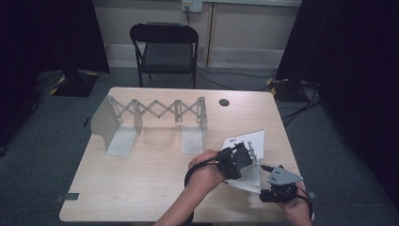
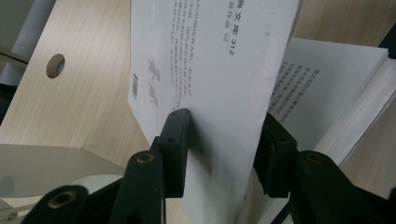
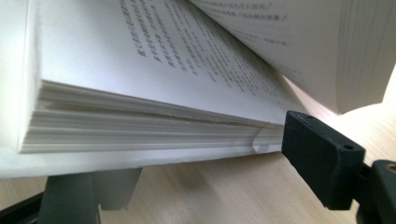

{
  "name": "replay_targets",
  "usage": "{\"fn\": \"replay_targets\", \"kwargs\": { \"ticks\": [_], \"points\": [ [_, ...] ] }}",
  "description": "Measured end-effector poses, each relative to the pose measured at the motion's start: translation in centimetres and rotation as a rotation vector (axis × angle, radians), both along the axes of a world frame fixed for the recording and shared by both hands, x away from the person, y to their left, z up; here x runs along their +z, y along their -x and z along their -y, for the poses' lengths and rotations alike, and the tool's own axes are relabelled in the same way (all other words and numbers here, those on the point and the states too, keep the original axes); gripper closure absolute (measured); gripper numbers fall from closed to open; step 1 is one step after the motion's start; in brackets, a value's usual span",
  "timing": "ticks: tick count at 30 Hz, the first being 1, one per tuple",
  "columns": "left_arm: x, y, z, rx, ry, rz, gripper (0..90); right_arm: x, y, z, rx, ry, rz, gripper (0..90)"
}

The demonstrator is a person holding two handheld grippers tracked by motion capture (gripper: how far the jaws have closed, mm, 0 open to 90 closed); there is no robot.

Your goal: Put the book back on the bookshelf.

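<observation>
Surface (image 1: 155,188): one, wood, one round hole (image 1: 224,102) at far edge.
Rack (image 1: 150,117): one, expanding, standing empty at far left of surface.
Book (image 1: 244,143): one, open, near right corner of surface.
Left gripper (image 2: 224,149): clamped on lifted cover (image 2: 210,70).
Right gripper (image 1: 280,186): at page block edge (image 3: 140,126); cannot tell whether jaws apart or together.
Step judged: opening or closing book. Next move: keep hold of cover, steady page block.
</observation>
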State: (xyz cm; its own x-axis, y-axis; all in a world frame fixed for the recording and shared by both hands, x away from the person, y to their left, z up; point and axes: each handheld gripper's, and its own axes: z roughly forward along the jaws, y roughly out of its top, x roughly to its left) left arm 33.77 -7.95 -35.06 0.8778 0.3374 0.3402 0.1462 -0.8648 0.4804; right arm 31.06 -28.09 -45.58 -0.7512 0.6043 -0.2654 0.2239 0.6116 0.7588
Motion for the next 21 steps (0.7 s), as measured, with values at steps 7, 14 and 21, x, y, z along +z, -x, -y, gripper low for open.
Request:
{"fn": "replay_targets", "kwargs": {
  "ticks": [7,14,21],
  "points": [
    [0.5,0.2,-0.1,0.004,0.01,-0.002,60.6,0.8,0.2,-0.3,0.044,0.041,0.046,23.3],
    [1.0,0.0,-0.5,0.001,0.03,-0.005,60.4,2.4,0.2,-1.0,0.152,0.084,0.084,40.0],
    [0.7,-0.1,-0.7,-0.037,0.092,-0.028,49.2,3.6,0.2,-1.4,0.169,0.129,0.096,53.7]
  ]
}}
